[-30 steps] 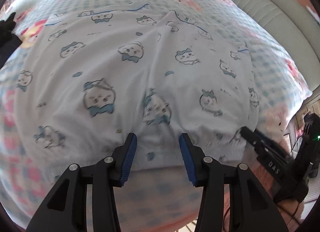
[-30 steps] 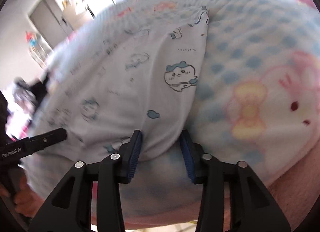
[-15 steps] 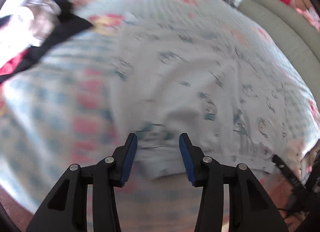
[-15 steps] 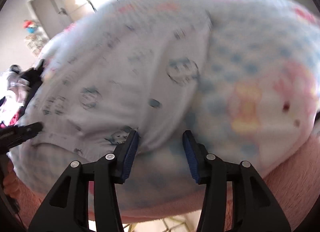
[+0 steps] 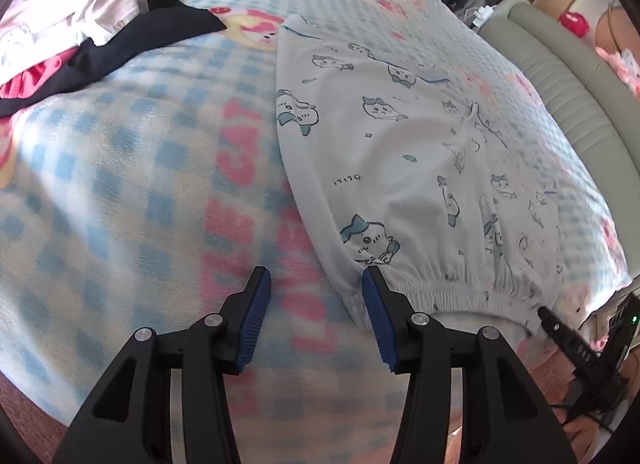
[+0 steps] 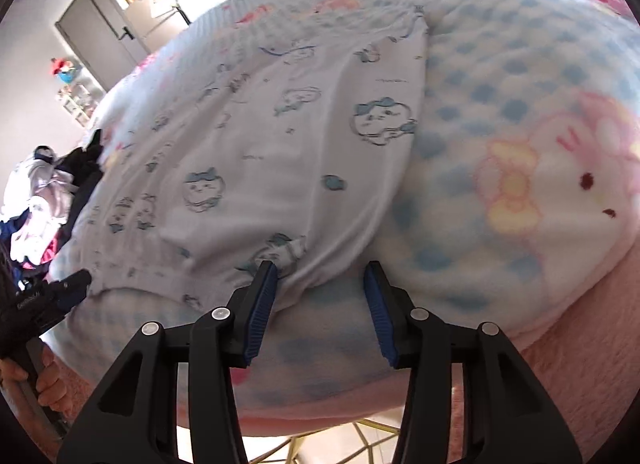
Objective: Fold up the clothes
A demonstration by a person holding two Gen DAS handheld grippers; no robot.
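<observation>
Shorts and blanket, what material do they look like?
Shorts: thin matte knit, probably cotton jersey; they lie in soft creases, with a gathered elastic waistband. Blanket: looks like plush fleece; fuzzy nap, blurred-edged checks and print. Fibre can't be confirmed.

A blue-checked fleece blanket (image 5: 120, 184) with pink cartoon prints covers the bed. A grey padded headboard (image 5: 560, 76) curves far right; a grey door (image 6: 96, 20) stands far left.

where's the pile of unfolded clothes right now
In the left wrist view the pile of clothes sits at the far upper left of the checked blanket, left of the printed pants.
</observation>
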